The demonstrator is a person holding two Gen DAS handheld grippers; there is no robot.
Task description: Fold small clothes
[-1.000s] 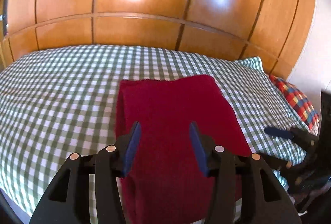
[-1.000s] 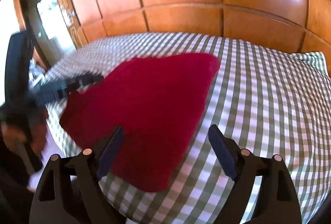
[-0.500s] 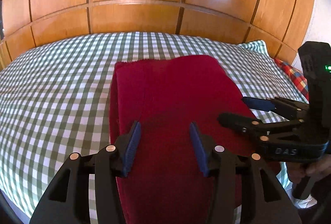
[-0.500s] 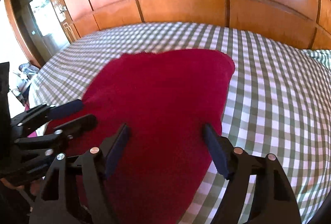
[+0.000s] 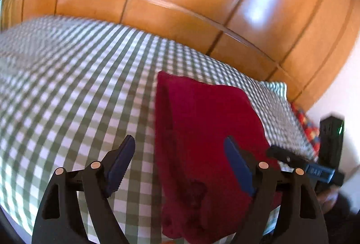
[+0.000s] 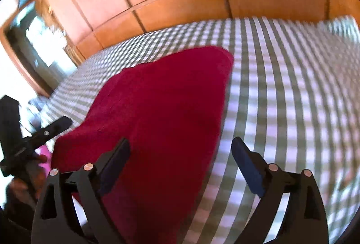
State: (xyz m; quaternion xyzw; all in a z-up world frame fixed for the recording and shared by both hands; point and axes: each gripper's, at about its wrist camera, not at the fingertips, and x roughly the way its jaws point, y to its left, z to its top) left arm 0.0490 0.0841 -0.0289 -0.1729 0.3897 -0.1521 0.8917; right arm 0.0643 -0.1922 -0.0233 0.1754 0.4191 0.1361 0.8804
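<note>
A dark red garment point(image 5: 202, 131) lies folded lengthwise on the green-and-white checked bed point(image 5: 67, 97), its near end hanging over the bed's front edge. My left gripper point(image 5: 180, 163) is open and empty above the garment's left edge. My right gripper point(image 6: 180, 165) is open and empty above the garment's point(image 6: 162, 109) right edge. Each gripper also shows in the other's view: the right gripper at the right of the left wrist view point(image 5: 299, 160), the left gripper at the left of the right wrist view point(image 6: 45, 131).
A wooden panelled wall point(image 5: 180, 7) runs behind the bed. A checked pillow point(image 5: 275, 87) and a red-blue plaid cloth point(image 5: 308, 129) lie at the far right. A doorway or mirror point(image 6: 33, 41) is at the left. Both views are blurred.
Both grippers have opened wider. The left gripper has swung left, the right gripper right and back, so they have drawn apart over the garment, which lies as before.
</note>
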